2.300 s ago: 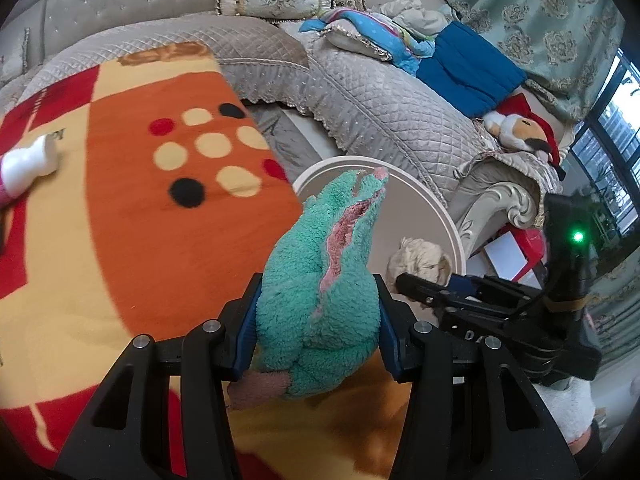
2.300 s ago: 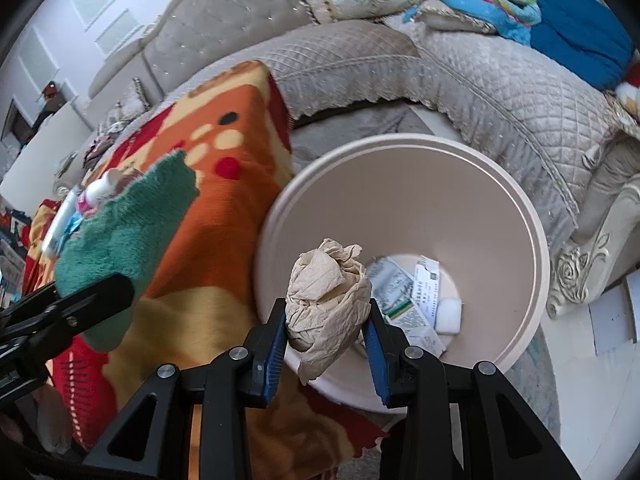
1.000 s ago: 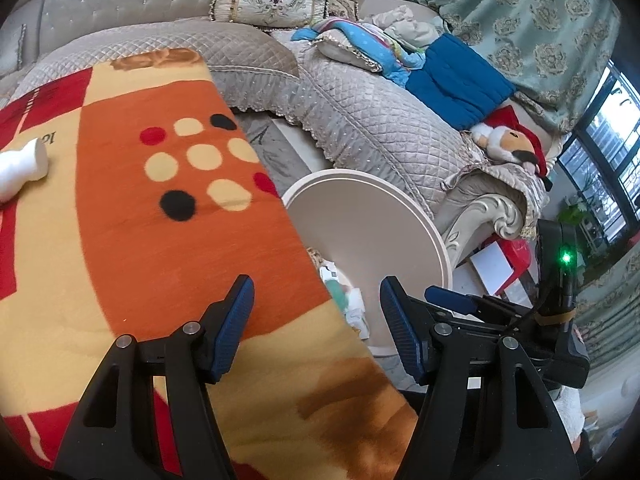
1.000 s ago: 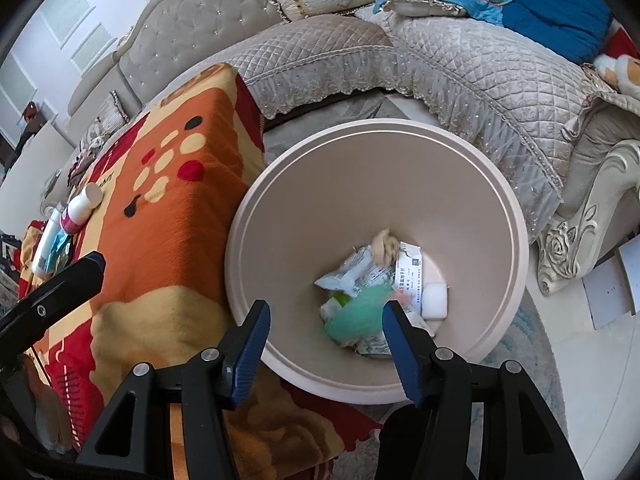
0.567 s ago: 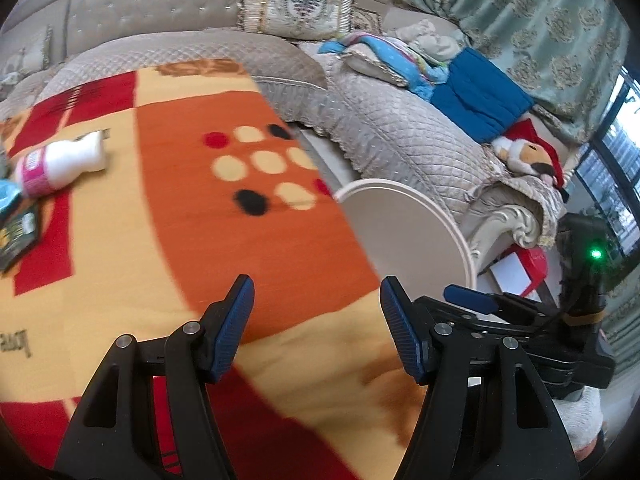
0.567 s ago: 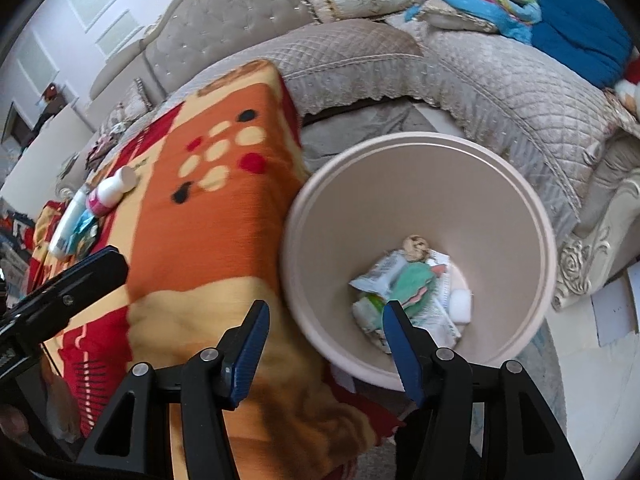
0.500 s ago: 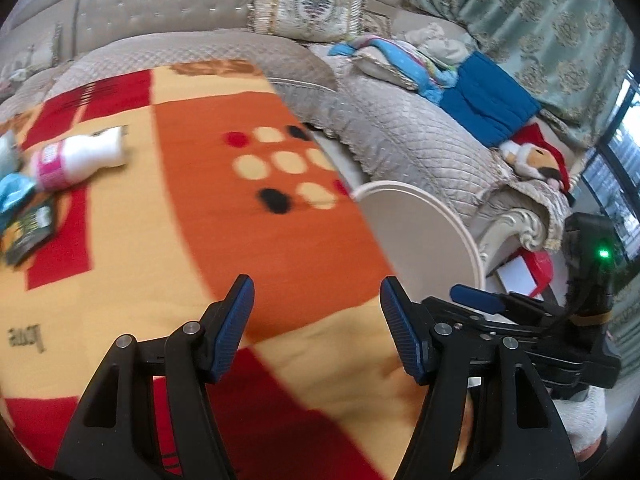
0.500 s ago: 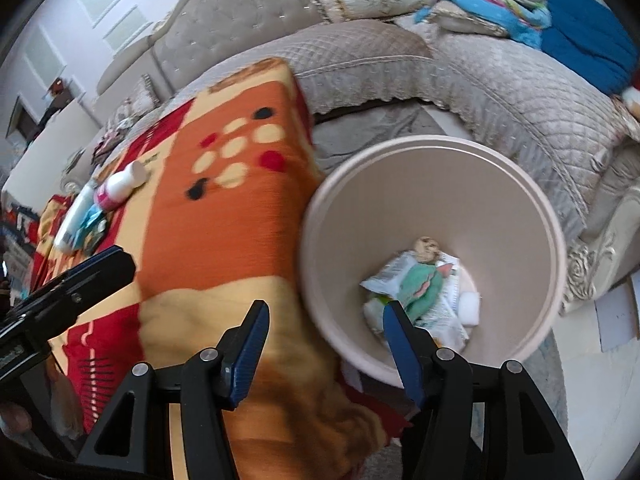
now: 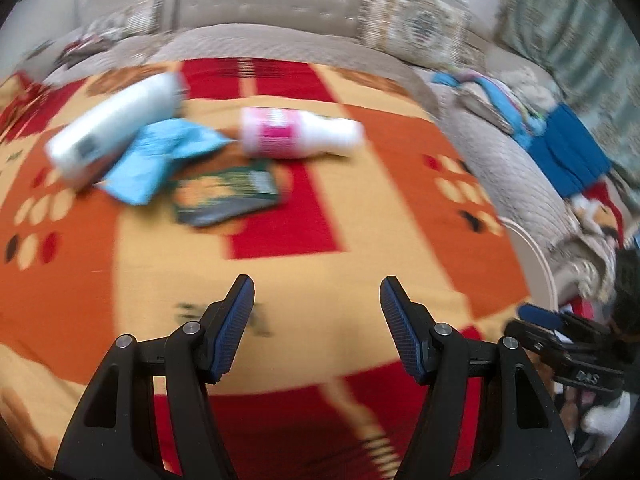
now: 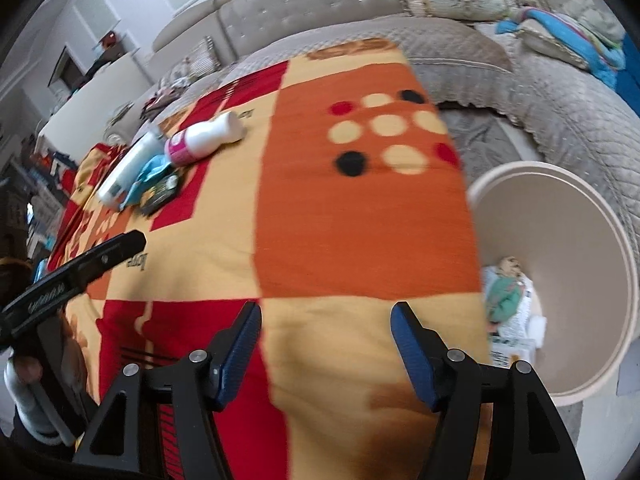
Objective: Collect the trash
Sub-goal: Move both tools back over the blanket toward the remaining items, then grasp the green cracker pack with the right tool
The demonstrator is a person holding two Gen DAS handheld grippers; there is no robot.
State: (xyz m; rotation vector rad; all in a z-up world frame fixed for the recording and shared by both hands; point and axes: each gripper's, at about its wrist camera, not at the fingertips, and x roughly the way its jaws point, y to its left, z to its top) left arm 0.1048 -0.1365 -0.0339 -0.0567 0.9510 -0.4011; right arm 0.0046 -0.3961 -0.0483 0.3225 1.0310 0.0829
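Observation:
On the orange, red and yellow blanket (image 9: 312,292) lie a white bottle with a pink label (image 9: 298,133), a larger white bottle (image 9: 112,124), a crumpled blue wrapper (image 9: 156,156) and a dark green packet (image 9: 226,194). My left gripper (image 9: 317,300) hangs open and empty over the blanket, short of them. My right gripper (image 10: 326,326) is also empty, its jaws opening, above the blanket's edge. The beige bin (image 10: 568,240) to its right holds a teal cloth (image 10: 505,294), a paper wad and wrappers. The same trash pile (image 10: 160,168) lies far left in the right wrist view.
A grey quilted sofa (image 10: 520,80) with cushions and folded clothes wraps around the back and right. The bin's rim (image 9: 538,264) shows at the right of the left wrist view, beside the right gripper's body (image 9: 568,344). A hand (image 10: 24,376) holds the left gripper.
Both grippers have swung left, away from the bin and over the blanket. The bottles and wrappers have come into the middle of the left wrist view. The right jaws stand wider.

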